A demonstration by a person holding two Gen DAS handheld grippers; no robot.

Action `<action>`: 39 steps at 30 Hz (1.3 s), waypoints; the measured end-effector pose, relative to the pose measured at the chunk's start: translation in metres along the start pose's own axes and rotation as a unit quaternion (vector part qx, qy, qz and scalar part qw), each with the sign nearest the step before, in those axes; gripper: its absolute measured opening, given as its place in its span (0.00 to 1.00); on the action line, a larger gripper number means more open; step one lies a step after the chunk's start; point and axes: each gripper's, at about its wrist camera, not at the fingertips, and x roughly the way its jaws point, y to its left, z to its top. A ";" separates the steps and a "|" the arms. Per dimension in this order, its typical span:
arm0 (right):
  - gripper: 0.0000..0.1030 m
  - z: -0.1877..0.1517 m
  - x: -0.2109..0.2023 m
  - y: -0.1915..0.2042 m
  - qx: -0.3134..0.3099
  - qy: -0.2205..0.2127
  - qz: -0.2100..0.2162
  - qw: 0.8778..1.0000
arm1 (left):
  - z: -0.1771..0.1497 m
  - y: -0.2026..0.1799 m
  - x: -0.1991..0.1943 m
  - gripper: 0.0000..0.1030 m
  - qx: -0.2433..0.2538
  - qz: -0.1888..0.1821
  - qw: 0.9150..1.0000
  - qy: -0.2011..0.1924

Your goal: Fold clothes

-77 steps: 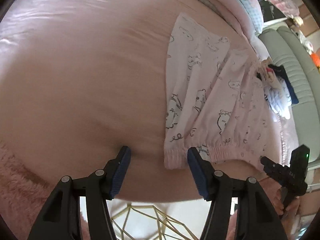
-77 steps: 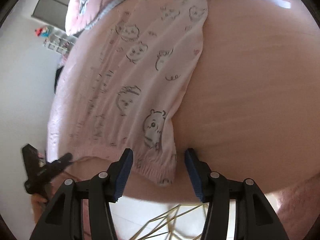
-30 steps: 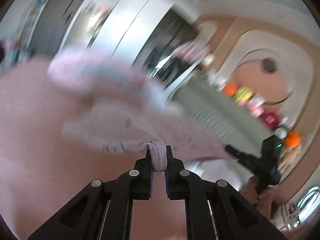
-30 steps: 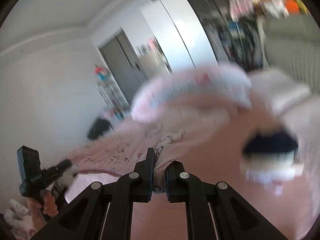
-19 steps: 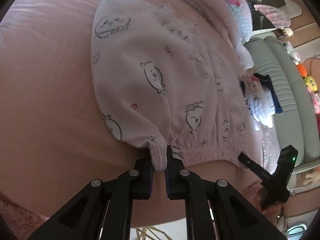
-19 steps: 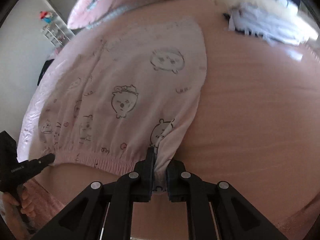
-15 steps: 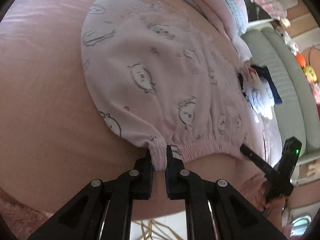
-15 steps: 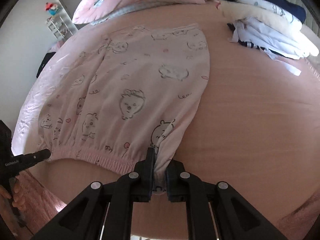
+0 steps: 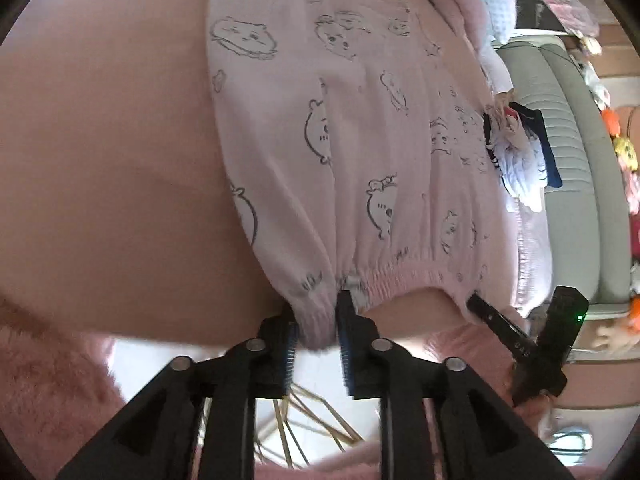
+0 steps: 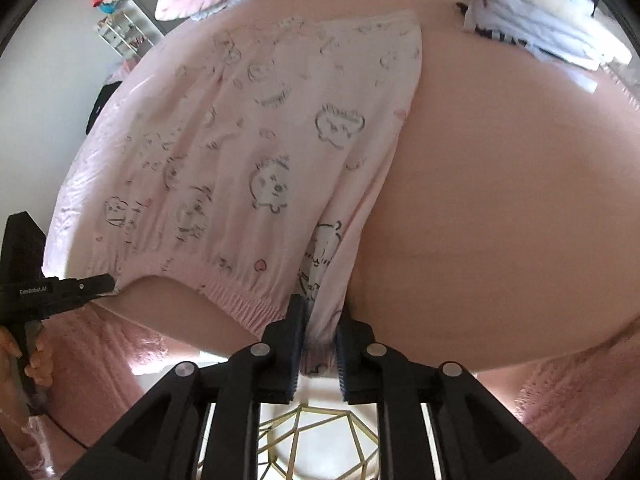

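Pyjama trousers (image 9: 360, 152) lie spread on the pink bed (image 9: 112, 140), soft and light. My left gripper (image 9: 316, 328) and right gripper (image 10: 320, 328) are opening, elastic waistband (image 10: 240, 300) corners loose between the jaws; I'd regrip there.

garment (image 9: 360, 152): pale pink, dark cartoon-animal outlines | bed sheet (image 9: 104, 140): plain peach-pink | hand-held gripper pads (image 9: 289, 350): blue

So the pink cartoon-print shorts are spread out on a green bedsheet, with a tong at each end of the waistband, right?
Not quite: the bedsheet is pink, not green, as the right wrist view shows. The shorts do lie spread on it, with the left tongs and right tongs at the waistband's ends.
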 end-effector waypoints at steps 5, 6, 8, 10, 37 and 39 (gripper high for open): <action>0.27 0.008 -0.046 -0.002 -0.011 -0.078 -0.023 0.997 | 0.001 -0.006 -0.029 0.31 0.047 0.051 0.997 -0.035; 0.28 0.011 -0.050 -0.003 -0.011 -0.088 -0.025 0.996 | 0.001 -0.009 -0.028 0.31 0.060 0.048 0.996 -0.042; 0.28 0.010 -0.051 -0.006 -0.018 -0.074 -0.026 0.997 | 0.003 -0.023 -0.022 0.31 0.089 0.045 0.993 -0.056; 0.28 0.012 -0.040 0.000 -0.037 -0.058 -0.022 0.997 | 0.009 -0.047 -0.006 0.31 0.120 0.046 0.990 -0.057; 0.28 0.263 0.080 0.189 -0.183 -0.058 -0.011 0.981 | 0.260 0.037 0.002 0.31 0.148 0.151 0.956 -0.202; 0.28 0.275 0.102 0.198 -0.193 -0.040 -0.005 0.980 | 0.264 0.043 0.011 0.30 0.147 0.148 0.960 -0.189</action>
